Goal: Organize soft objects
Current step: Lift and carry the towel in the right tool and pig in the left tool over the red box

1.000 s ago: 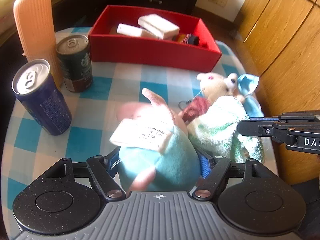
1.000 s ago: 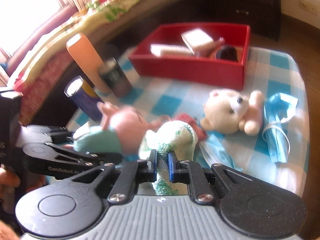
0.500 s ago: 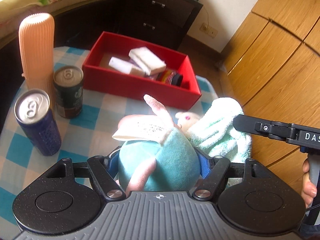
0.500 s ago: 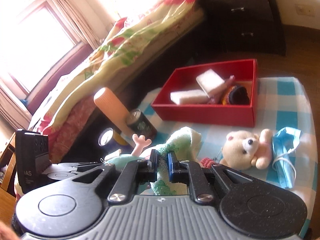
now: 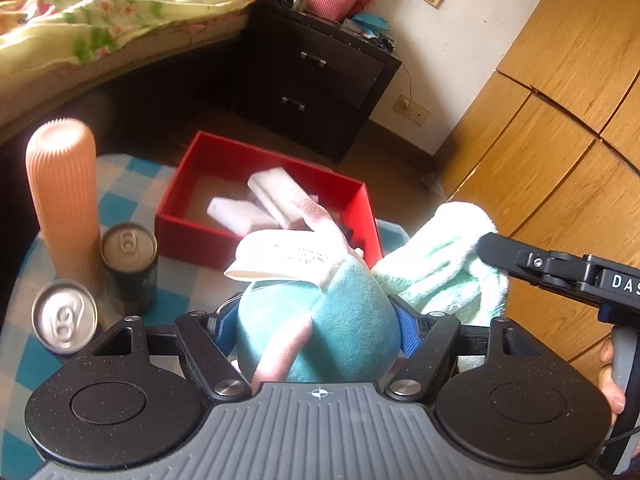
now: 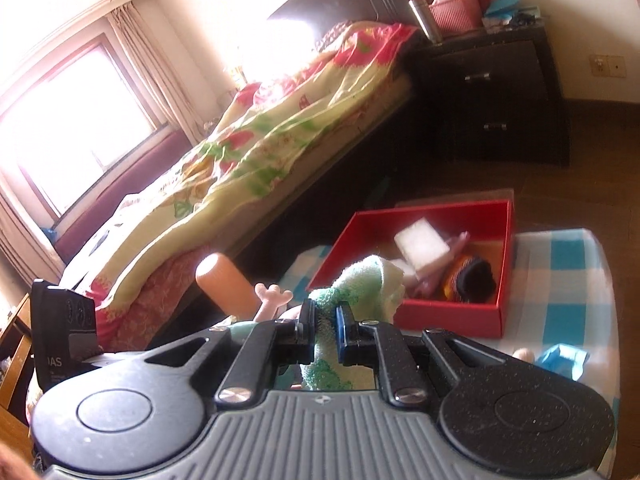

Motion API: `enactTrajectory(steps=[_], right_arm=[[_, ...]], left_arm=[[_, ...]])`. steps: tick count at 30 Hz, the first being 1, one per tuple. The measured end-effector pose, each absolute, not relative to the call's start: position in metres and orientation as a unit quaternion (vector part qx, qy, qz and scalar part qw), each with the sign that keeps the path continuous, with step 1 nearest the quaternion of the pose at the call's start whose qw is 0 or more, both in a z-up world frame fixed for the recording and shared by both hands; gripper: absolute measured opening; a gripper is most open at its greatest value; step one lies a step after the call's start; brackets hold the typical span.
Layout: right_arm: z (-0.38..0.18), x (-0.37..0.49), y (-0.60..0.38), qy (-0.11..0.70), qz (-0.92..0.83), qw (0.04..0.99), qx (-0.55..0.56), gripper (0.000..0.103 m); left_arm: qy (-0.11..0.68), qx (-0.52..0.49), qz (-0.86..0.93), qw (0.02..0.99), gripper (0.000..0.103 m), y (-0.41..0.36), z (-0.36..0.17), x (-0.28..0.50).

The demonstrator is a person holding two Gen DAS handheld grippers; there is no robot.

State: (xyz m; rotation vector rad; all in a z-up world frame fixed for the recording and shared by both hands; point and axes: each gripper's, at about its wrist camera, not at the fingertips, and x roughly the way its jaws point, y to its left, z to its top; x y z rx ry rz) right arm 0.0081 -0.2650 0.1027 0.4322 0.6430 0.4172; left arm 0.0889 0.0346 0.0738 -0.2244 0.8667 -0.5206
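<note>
Left gripper (image 5: 318, 320) is squeezing soft teal-and-pink plush toy (image 5: 316, 328) mid-body; right gripper (image 6: 325, 334) is pinching limp mint-green terry towel (image 6: 360, 284), both compressing easily, probably light.

The plush toy (image 5: 320, 320) hides the near right corner of the red box (image 5: 192, 224). Beside that box, the bear (image 6: 524, 355) shows only a sliver above the right gripper's (image 6: 325, 326) body. The blue mask (image 6: 562, 362) is half-covered too.
</note>
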Motion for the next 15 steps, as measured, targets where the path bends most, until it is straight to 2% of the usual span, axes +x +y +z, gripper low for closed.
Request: enactTrajectory(steps=[15], right_arm=[[0.141,0.049,-0.277,0.268,0.151,0.936,0.173,0.0]], left_arm=[[0.387,-0.08,-0.211,0.894,0.072,0.017,0.108,0.147]])
